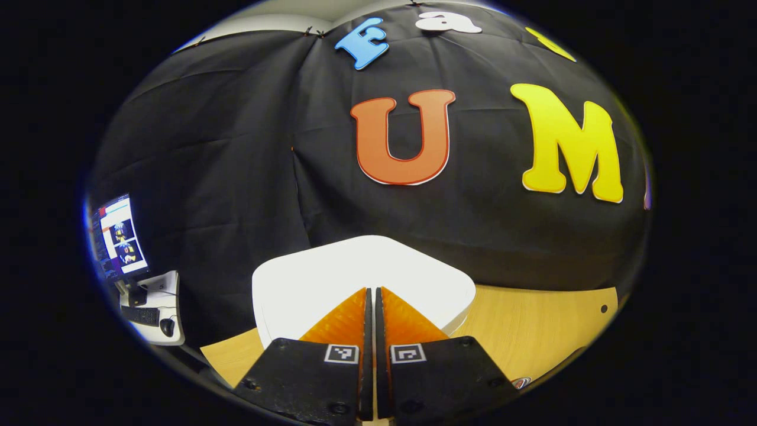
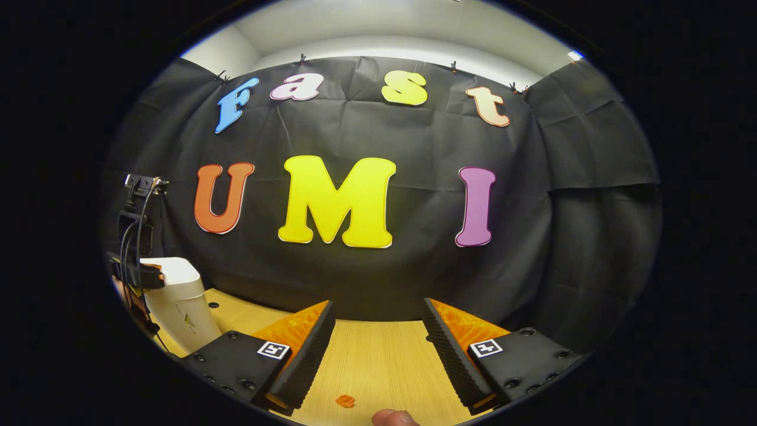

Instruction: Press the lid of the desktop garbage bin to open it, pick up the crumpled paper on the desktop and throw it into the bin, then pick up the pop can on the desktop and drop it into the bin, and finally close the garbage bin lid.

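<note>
**Figure: Left gripper closed over the bin lid, right gripper waiting open**

Step in hand, as I judge it: a press on the lid. My left gripper (image 1: 374, 296) has its 2 fingers drawn together with only a thin slit between them, and it holds nothing. Its tips lie over the smooth white rounded-square lid (image 1: 331, 272) of the white plastic desktop garbage bin (image 2: 180, 302); I cannot tell whether they touch the lid or hang just above it. The lid looks flat and closed. Whether this is the opening press or the final closing I cannot settle, because the left gripper view does not take in the contents of the bin.

In the right gripper view the bin stands at the far left on the pale wooden desktop (image 2: 378, 361), with my left gripper (image 2: 142, 275) over its top. My right gripper (image 2: 378, 322) hangs well apart from the bin, jaws spread wide and empty, above bare wood. A small orange scrap (image 2: 345, 401) lies on the wood just below it, and a fingertip (image 2: 393, 418) shows at the bottom edge. I cannot locate the crumpled paper or the pop can.

Next move, in my judgement: a short, straight push down on the lid, then a lift clear so that it can respond.
</note>
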A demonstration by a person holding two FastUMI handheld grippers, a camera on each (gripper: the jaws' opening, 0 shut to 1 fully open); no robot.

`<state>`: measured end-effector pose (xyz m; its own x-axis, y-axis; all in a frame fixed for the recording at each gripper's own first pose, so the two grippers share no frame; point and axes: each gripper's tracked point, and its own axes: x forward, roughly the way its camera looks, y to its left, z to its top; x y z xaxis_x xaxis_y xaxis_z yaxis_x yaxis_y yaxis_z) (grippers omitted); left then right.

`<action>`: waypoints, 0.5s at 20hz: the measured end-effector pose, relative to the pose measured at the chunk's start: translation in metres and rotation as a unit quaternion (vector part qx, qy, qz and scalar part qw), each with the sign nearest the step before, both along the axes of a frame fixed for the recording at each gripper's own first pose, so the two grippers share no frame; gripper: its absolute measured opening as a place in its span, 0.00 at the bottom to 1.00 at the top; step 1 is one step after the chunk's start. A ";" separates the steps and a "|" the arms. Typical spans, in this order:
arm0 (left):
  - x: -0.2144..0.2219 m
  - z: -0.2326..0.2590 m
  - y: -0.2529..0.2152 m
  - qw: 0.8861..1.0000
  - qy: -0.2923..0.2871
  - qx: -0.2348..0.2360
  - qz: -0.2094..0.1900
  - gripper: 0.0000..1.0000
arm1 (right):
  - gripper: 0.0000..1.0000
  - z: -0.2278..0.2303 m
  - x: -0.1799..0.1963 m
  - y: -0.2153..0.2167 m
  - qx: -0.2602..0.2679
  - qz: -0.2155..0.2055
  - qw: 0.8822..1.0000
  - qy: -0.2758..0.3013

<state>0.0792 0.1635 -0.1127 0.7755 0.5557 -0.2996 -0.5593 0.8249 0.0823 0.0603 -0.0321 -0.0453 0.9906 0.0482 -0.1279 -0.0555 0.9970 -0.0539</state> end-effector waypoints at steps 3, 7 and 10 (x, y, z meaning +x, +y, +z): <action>0.003 0.004 0.000 1.000 -0.018 0.000 -0.006 0.05 | 0.94 0.006 -0.001 -0.001 -0.007 0.002 1.000 -0.005; 0.006 0.023 -0.005 0.999 -0.030 0.026 -0.014 0.05 | 0.94 0.011 -0.008 0.001 -0.007 0.006 1.000 -0.005; 0.005 0.049 -0.017 0.997 -0.050 0.046 -0.036 0.04 | 0.94 0.010 -0.015 0.002 0.001 0.006 1.000 -0.004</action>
<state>0.0843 0.1469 -0.0639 0.8377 0.5191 -0.1695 -0.5081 0.8547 0.1065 0.0458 -0.0304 -0.0353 0.9910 0.0603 -0.1196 -0.0670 0.9963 -0.0533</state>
